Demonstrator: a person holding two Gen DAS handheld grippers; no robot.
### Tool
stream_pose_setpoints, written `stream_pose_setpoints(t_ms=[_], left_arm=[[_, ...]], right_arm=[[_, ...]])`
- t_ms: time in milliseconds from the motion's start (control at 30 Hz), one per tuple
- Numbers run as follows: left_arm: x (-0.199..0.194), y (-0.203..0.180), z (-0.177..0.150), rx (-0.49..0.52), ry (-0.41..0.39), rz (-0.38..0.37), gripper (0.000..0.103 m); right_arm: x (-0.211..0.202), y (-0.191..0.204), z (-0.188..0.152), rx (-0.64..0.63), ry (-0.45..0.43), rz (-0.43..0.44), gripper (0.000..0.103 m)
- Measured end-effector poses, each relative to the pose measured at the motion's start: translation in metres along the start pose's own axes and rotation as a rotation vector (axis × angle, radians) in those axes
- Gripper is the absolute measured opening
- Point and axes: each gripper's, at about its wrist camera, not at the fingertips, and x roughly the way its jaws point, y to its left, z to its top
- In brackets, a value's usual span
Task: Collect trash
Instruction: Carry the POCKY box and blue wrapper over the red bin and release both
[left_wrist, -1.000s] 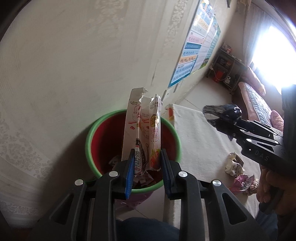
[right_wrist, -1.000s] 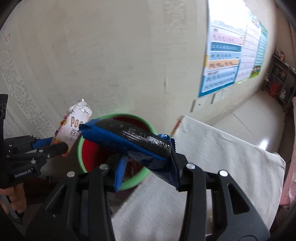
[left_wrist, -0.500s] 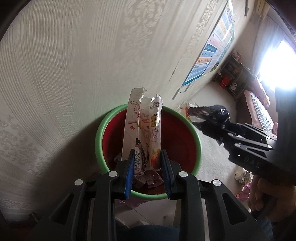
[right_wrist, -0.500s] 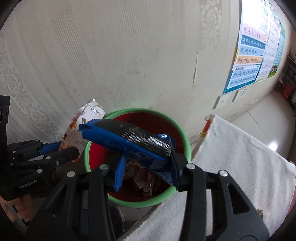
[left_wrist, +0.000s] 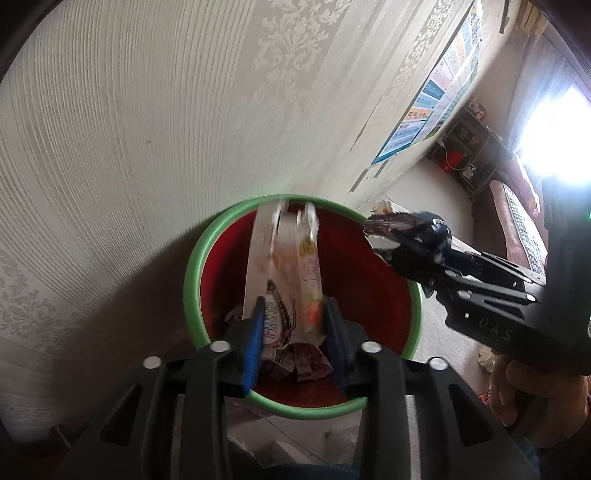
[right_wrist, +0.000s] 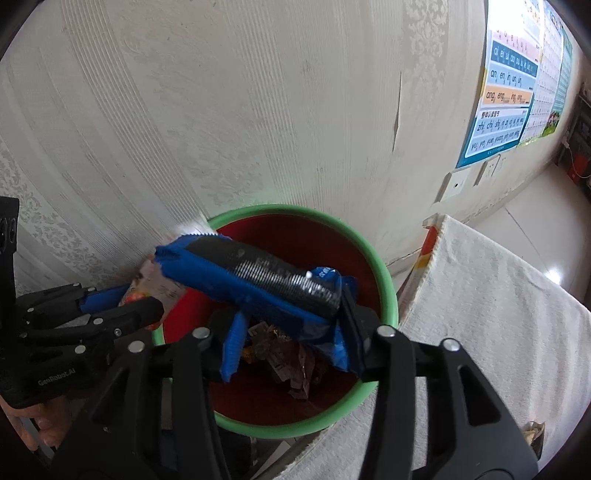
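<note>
- Pale patterned wallpaper (left_wrist: 155, 122) rises beyond both grippers; a cloth-covered table (right_wrist: 491, 302) lies right of the right gripper.
- Left gripper (left_wrist: 293, 332): jaws opening, blurred white snack wrapper (left_wrist: 286, 273) between them, over the red bin (left_wrist: 207, 258).
- Right gripper (right_wrist: 291, 332): jaws opening, blue wrapper (right_wrist: 258, 284) across them above the bin's litter.

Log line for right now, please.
stage: dropping trash | left gripper: opening, white wrapper between jaws | right gripper: opening, blue wrapper between jaws | both over bin
</note>
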Motion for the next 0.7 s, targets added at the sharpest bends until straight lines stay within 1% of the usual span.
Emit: stream_pose_setpoints(t_ms=[33,67,100,133,167,233,300,333,400,467,533,600,700], left_arm=[[0.002,0.001,0.0,-0.006,0.003,-0.002,0.039],[0.004,0.002,0.0,-0.011,0.009,-0.006,0.042],[0.007,0.003,-0.001,-0.018,0.017,-0.012,0.049],[0.008,0.004,-0.001,-0.022,0.015,-0.01,0.055],[0.007,0.004,-0.002,-0.026,0.008,-0.007,0.058],[0.007,0.005,-0.004,-0.033,0.004,-0.005,0.07],[0.006,0.006,-0.005,-0.04,0.004,-0.001,0.075],[0.006,0.007,-0.005,-0.041,0.005,0.0,0.08],[0.003,0.007,-0.007,-0.034,-0.001,0.013,0.086],[-0.001,0.003,-0.007,-0.023,-0.011,0.025,0.09],[-0.005,-0.001,-0.005,-0.016,-0.019,0.035,0.095],[-0.009,-0.008,-0.004,-0.011,-0.029,0.028,0.095],[-0.017,-0.019,-0.01,0.019,-0.036,0.026,0.095]], right_arm=[[0.001,0.0,-0.001,-0.002,0.002,-0.003,0.051],[0.002,-0.001,-0.002,-0.005,0.005,-0.01,0.057],[0.002,-0.001,-0.002,-0.008,0.006,-0.015,0.067],[0.002,-0.002,-0.003,-0.007,0.005,-0.019,0.074],[0.001,-0.004,-0.004,0.0,0.002,-0.02,0.076],[-0.001,-0.007,-0.004,0.009,0.0,-0.026,0.085],[-0.004,-0.01,-0.005,0.021,-0.006,-0.026,0.09],[-0.005,-0.011,-0.005,0.028,-0.01,-0.028,0.092],[-0.009,-0.013,-0.005,0.041,-0.002,-0.04,0.094],[-0.015,-0.014,-0.006,0.048,0.001,-0.056,0.098],[-0.024,-0.015,-0.008,0.053,-0.007,-0.073,0.098],[-0.034,-0.018,-0.014,0.062,-0.013,-0.087,0.098],[-0.05,-0.022,-0.025,0.06,-0.051,-0.07,0.098]])
